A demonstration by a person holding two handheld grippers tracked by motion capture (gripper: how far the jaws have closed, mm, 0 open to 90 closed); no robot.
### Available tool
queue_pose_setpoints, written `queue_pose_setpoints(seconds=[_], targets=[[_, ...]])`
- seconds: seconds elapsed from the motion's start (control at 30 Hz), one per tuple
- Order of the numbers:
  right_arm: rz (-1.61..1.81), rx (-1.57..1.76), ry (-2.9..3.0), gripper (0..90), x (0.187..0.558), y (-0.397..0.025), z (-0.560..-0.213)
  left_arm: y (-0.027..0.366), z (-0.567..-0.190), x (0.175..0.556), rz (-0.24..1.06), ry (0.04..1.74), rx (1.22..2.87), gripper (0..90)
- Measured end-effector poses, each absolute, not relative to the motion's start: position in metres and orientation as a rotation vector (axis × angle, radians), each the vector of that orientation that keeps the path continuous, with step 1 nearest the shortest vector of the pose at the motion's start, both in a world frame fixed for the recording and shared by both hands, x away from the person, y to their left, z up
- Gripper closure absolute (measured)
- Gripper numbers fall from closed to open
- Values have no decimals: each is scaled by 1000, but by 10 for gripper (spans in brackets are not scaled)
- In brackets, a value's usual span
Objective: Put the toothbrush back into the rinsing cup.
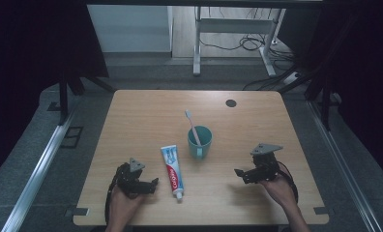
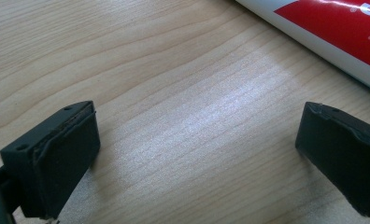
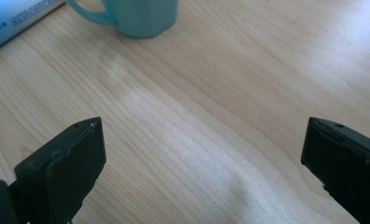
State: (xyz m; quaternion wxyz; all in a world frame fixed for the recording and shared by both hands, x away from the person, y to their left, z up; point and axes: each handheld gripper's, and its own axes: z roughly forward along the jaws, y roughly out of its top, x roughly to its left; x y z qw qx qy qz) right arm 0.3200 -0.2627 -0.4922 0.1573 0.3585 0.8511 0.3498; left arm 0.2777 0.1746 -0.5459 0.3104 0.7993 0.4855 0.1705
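A teal mug (image 1: 199, 141) stands near the middle of the wooden table (image 1: 146, 108) with a pink toothbrush (image 1: 192, 124) leaning in it, bristles up. A red, white and blue toothpaste tube (image 1: 172, 171) lies flat just left of the mug, cap toward the front edge. My left gripper (image 1: 153, 183) rests low at the front left, open, its jaws wide over bare wood (image 2: 197, 140) beside the tube (image 2: 342, 28). My right gripper (image 1: 239, 174) sits at the front right, open and empty, pointing toward the mug (image 3: 136, 16) and the tube's end (image 3: 15, 21).
A dark round grommet hole (image 1: 230, 103) sits near the table's far edge. Beyond the table stand a white desk frame (image 1: 233, 34) with cables on the floor and dark curtains at both sides. A metal rail (image 1: 39, 169) runs along the floor at left.
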Motion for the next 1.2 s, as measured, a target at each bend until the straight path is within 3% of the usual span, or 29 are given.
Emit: queue_pose_setpoints(seconds=[0.77, 1.2], targets=[[972, 1069, 2424, 2, 306, -277, -538, 174, -546, 278, 454, 1285, 2110, 0], [997, 1091, 2413, 13, 305, -282, -543, 174, -546, 278, 454, 1286, 2109, 0]])
